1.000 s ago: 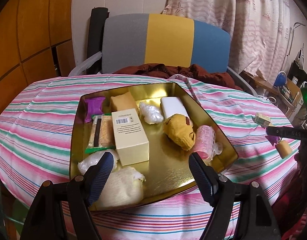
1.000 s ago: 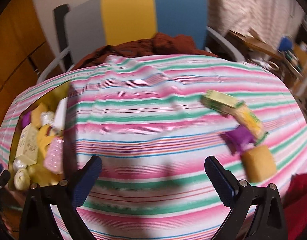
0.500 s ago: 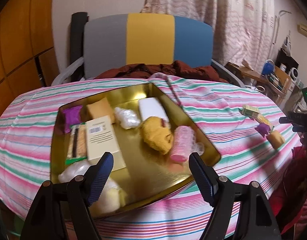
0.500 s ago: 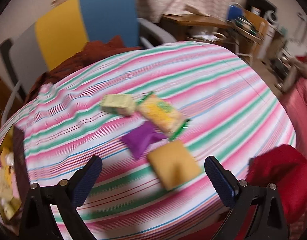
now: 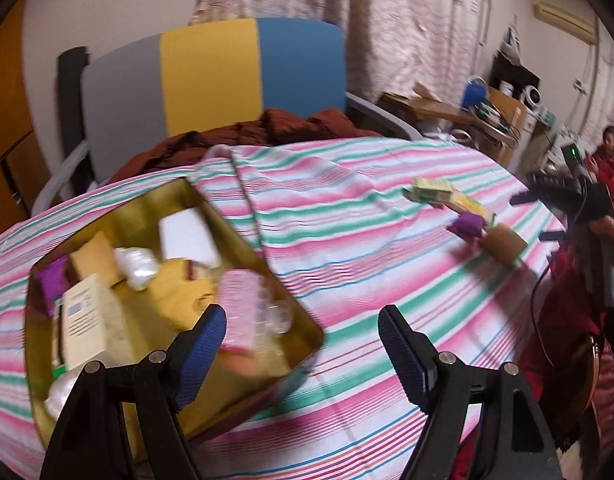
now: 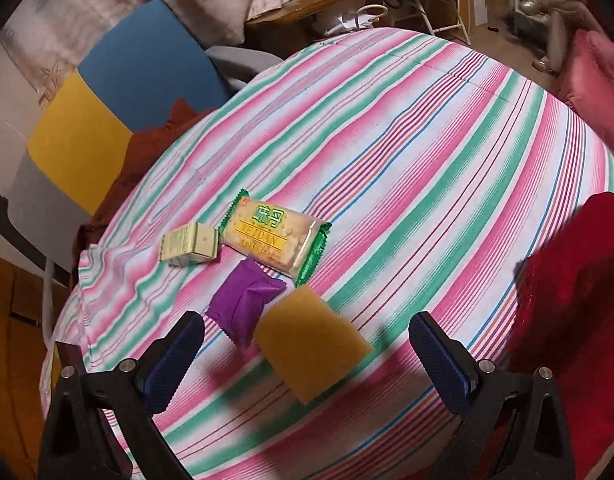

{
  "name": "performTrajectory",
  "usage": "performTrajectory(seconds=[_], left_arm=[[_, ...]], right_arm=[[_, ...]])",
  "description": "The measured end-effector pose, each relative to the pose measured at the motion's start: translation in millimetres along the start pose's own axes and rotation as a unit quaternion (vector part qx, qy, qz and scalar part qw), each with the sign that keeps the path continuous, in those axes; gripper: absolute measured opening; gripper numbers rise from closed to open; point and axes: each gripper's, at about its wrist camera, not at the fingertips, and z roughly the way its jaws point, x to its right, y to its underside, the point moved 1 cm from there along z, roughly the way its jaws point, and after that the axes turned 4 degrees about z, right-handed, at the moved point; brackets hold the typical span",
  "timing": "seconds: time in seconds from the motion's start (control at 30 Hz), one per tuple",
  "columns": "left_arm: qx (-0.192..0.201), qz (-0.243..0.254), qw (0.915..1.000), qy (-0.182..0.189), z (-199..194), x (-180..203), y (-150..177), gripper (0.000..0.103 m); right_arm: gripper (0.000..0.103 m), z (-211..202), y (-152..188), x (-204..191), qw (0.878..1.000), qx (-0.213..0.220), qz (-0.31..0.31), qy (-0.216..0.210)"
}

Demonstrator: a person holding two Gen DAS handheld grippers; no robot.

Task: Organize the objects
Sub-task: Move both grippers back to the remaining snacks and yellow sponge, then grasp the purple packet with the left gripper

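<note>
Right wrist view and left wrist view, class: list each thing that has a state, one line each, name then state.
Right tool: open, holding nothing.
Left tool: open, holding nothing.
Yellow sponge: flat on the cloth, loose.
Purple packet: sealed, touching the sponge.
Cracker packet: sealed, lying flat.
Small green box: closed, on its side.
Gold tin: lidless, partly filled.

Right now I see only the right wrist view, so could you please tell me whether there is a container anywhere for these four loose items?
Observer: Yes, a gold tin sits on the striped cloth to their left, holding several things.
Operator: Does it hold a match for the loose purple packet?
Observer: Yes, a purple sachet lies in its far left corner, beside a tan block.
Operator: Is the left tool free?
Observer: The left tool is open and empty, above the tin's near corner.
</note>
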Motion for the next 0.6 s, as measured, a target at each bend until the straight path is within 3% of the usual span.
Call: performTrajectory(seconds=[0.27,0.6], left_arm=[[-0.022,0.044,0.9984,0.028,29,41,-16,0.080],[-0.052,0.058,0.9951,0.060,70,70,-36,0.080]], right_arm=[[0.103,-1,-1,7,1.000,0.001,0.018,-0.026],[0.103,0,-3,16,0.997,0.004,0.046,-0.069]])
